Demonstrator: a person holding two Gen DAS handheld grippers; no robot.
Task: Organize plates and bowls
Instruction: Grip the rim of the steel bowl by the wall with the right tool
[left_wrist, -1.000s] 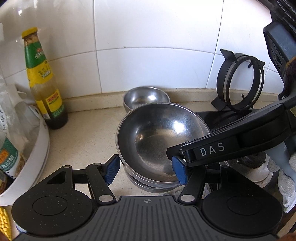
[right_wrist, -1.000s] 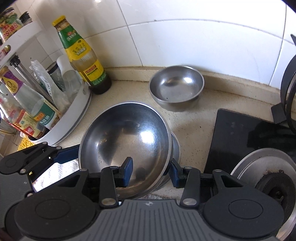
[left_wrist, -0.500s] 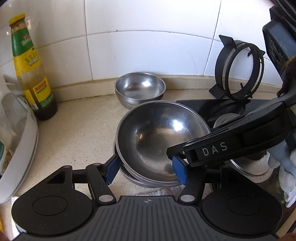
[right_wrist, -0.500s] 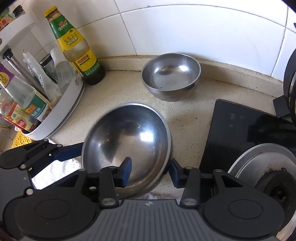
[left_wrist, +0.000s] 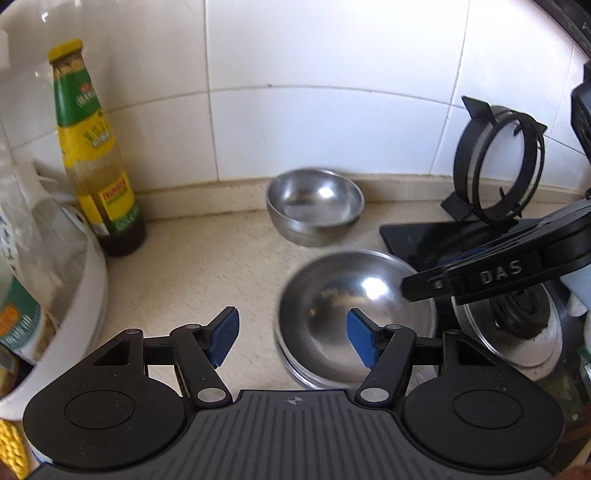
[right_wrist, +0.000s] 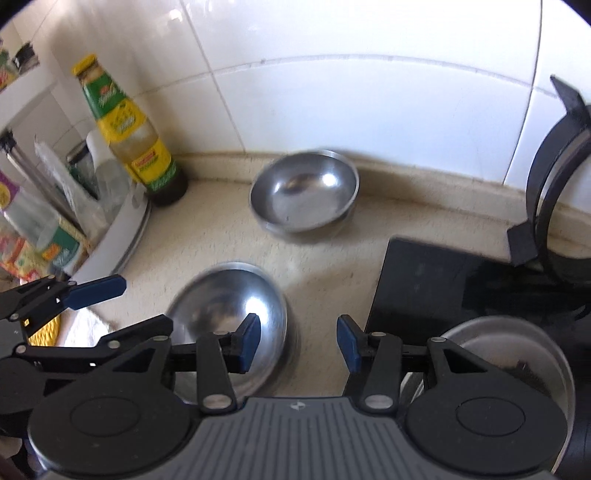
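A large steel bowl (left_wrist: 354, 317) (right_wrist: 229, 314) sits nested on a low stack of steel dishes on the beige counter. A smaller steel bowl (left_wrist: 316, 205) (right_wrist: 304, 195) stands behind it by the tiled wall. My left gripper (left_wrist: 294, 341) hovers at the large bowl's left rim. Its jaws are opening and the pads touch nothing. My right gripper (right_wrist: 299, 343) is open over the bowl's right rim, with its left pad in front of the bowl and no contact. One right finger (left_wrist: 480, 277) reaches over the bowl in the left wrist view.
A green-and-yellow sauce bottle (left_wrist: 94, 155) (right_wrist: 125, 125) stands at the back left beside a white rack (left_wrist: 88, 280) of bottles. To the right are a black cooktop (right_wrist: 424, 288), a burner (left_wrist: 517, 332) and an upright black pot ring (left_wrist: 498, 173).
Both grippers have drawn back and up from the large bowl, which stays on its stack. The left jaws stand wider, and the bowl now lies to their right.
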